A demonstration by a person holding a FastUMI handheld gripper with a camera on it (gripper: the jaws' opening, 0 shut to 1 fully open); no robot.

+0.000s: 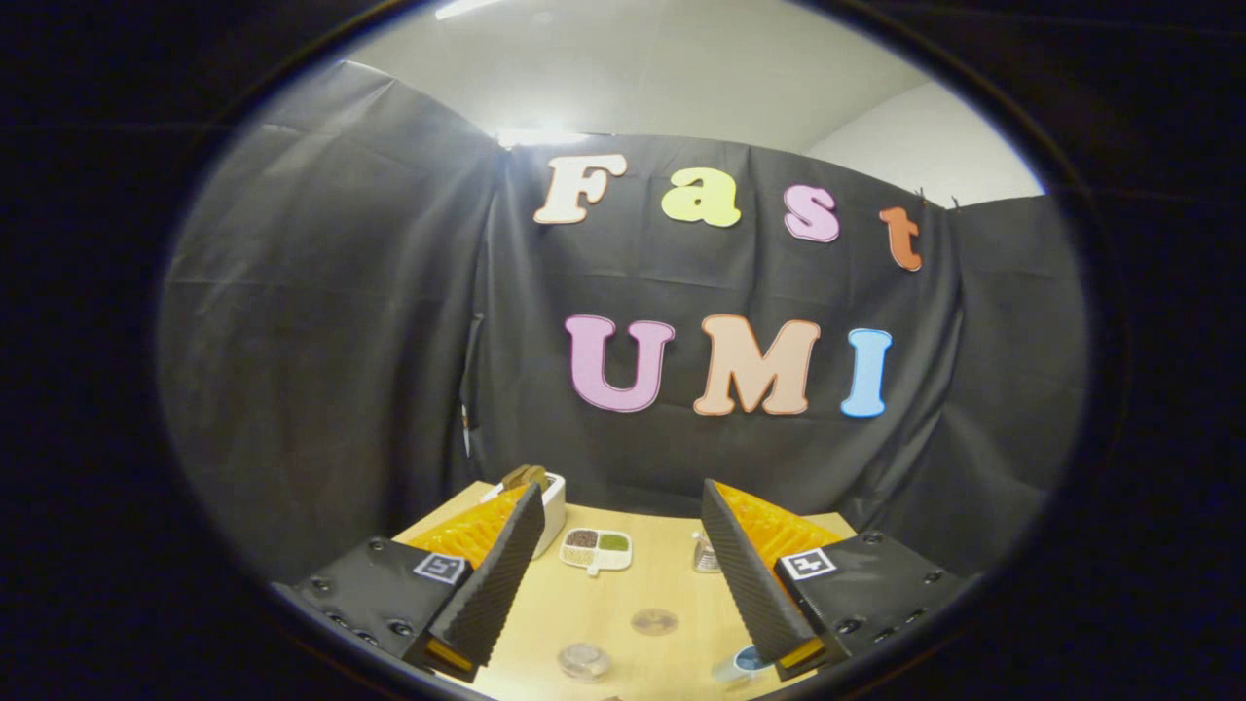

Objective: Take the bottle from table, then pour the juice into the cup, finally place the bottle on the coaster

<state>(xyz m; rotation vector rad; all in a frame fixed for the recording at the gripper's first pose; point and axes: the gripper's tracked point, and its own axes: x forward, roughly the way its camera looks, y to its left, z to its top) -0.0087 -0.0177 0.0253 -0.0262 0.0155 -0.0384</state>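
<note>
Gripper (623, 574) held high above the pale wooden table (623, 594), fingers spread wide apart w/ nothing between them. Released, grasping nothing.

Looks like the approach stage; bottle not taken yet.

- Small clear bottle w/ pale cap (705, 553) stands on table just beyond the right finger, partly hidden by it. Reads upright, long axis vertical, cap up, but small and hard to be sure. Prob. stood that way so a side grasp on the body works.
- Flat round brownish coaster (654, 621) lies on table between the fingers, apart from the bottle: open drop spot.
- Clear round cup (584, 661) near side, by left finger; seen from above, mouth up, ready for a pour.
- Blue-rimmed round thing (750, 660) at right finger tip, can't tell what.
- White divided dish w/ brown and green fillings (596, 549) and white box w/ brown pieces (545, 497) further back; prob. distractors.
</note>
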